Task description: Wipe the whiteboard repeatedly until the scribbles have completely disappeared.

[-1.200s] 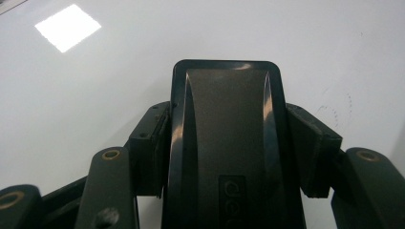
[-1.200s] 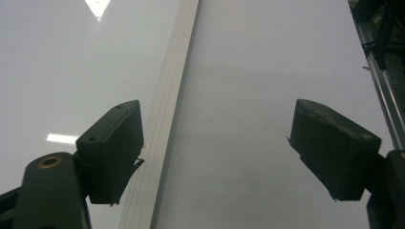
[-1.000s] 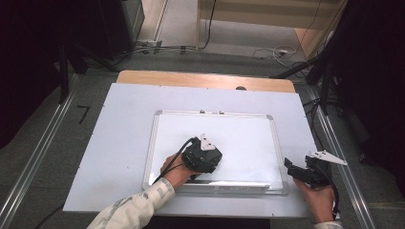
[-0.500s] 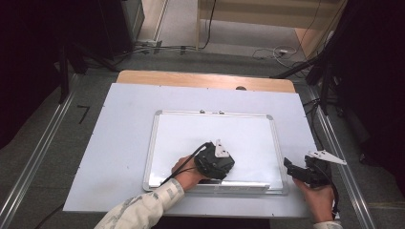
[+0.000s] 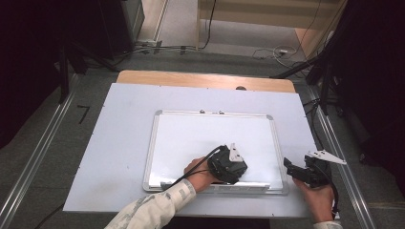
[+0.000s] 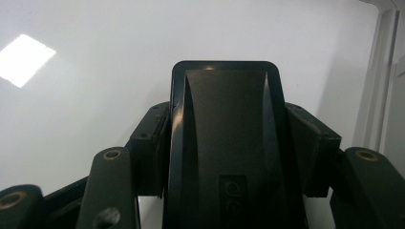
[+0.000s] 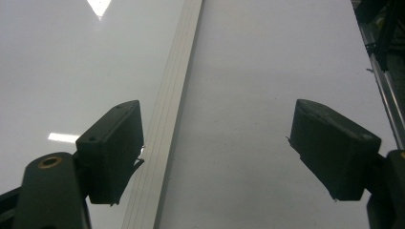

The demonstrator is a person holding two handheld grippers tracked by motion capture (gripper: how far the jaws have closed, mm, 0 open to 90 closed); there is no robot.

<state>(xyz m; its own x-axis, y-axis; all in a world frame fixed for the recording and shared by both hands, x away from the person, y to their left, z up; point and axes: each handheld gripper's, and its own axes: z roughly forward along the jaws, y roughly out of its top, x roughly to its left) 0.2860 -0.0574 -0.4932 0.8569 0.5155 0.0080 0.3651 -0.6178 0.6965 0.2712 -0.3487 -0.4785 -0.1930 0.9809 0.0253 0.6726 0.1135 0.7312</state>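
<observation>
A white whiteboard [image 5: 191, 133] with a silver frame lies flat on the pale table [image 5: 119, 133]. My left gripper [image 5: 228, 166] rests low on the board's near right part. In the left gripper view its jaws are shut on a black eraser [image 6: 224, 143], pressed to the board's surface [image 6: 95, 71]. My right gripper [image 5: 292, 168] hovers at the board's right edge near the front corner. Its jaws stand open in the right gripper view [image 7: 215, 143], nothing between them, with the board's frame [image 7: 167, 119] running beneath the left jaw.
A wooden strip [image 5: 205, 80] borders the table's far edge. Metal rails [image 5: 38, 157] run along the floor on both sides, and cables [image 5: 267, 51] lie beyond the table. The board's pen tray [image 5: 239, 188] runs along its near edge.
My left gripper has slid to the right along the board's near part with the eraser in it. The right gripper has stayed put.
</observation>
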